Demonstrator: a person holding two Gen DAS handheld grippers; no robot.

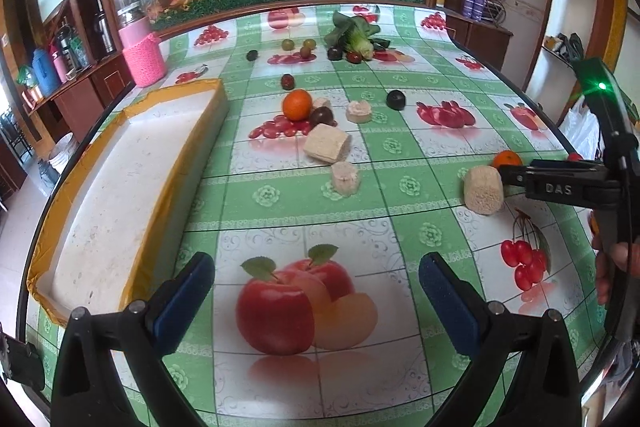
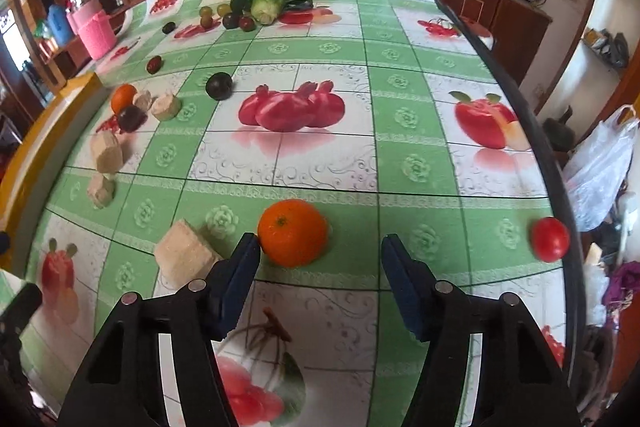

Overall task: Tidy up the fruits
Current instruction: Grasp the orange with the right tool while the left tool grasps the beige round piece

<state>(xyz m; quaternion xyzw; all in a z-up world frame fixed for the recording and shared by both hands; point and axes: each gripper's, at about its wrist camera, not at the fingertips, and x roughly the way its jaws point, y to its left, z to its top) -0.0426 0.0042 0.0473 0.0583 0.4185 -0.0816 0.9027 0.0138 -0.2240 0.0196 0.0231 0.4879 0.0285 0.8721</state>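
An orange lies on the fruit-print tablecloth just ahead of my right gripper. The gripper is open, its left fingertip right at the orange's side and its right fingertip well clear. A beige chunk lies just left of it. In the left wrist view the same orange and chunk sit at the right, with one of the right gripper's fingers beside them. My left gripper hangs open over a printed apple, holding nothing. A second orange lies mid-table among dark plums.
A white foam box edged in yellow tape runs along the left. A cherry tomato rests near the table's right edge. Bok choy, grapes and plums lie at the back, a pink basket back left. More beige chunks are scattered.
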